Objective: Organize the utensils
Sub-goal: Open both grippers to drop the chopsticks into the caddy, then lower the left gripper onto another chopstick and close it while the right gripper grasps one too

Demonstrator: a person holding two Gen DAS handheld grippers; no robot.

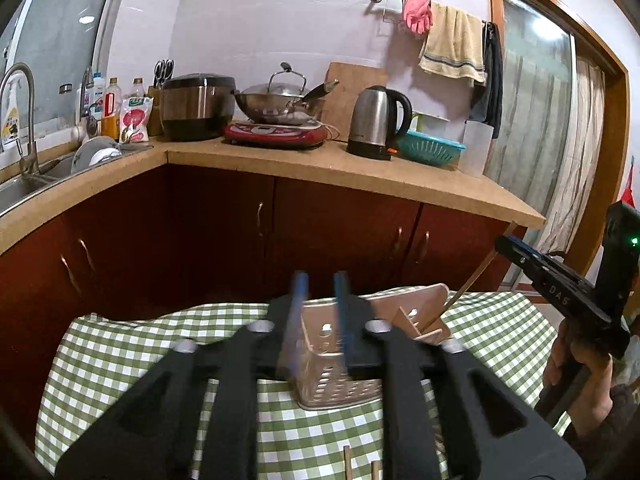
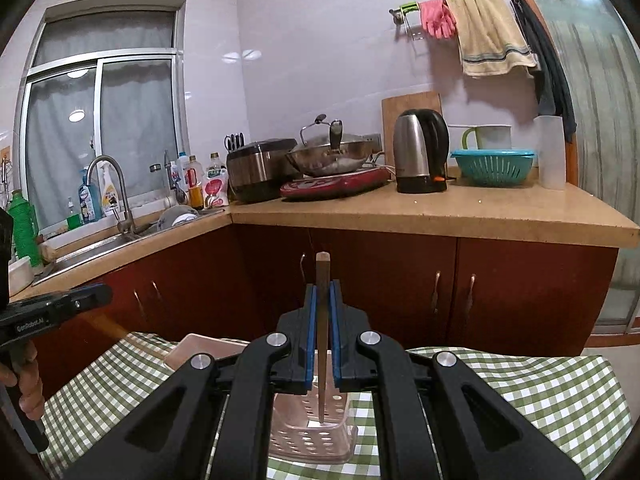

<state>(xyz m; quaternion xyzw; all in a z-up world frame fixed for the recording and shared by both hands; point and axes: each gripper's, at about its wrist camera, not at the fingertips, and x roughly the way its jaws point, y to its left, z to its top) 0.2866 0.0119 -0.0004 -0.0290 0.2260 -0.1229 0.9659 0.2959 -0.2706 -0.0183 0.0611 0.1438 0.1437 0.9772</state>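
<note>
Right hand-held gripper [image 2: 322,316]: clenched on chopstick [image 2: 322,280], upright above perforated utensil holder [image 2: 310,436].
Left hand-held gripper [image 1: 318,316]: jaws parted, empty, above holder.
Desk [image 2: 540,392]: checked cloth.

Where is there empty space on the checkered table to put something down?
The green checked cloth is bare to the right of the pink holder, and bare to the left of it. It is crowded at the holder, where the right gripper holds a chopstick.

Kettle [image 2: 420,150] beside wok [image 2: 332,158] on countertop [image 2: 440,212].
</note>
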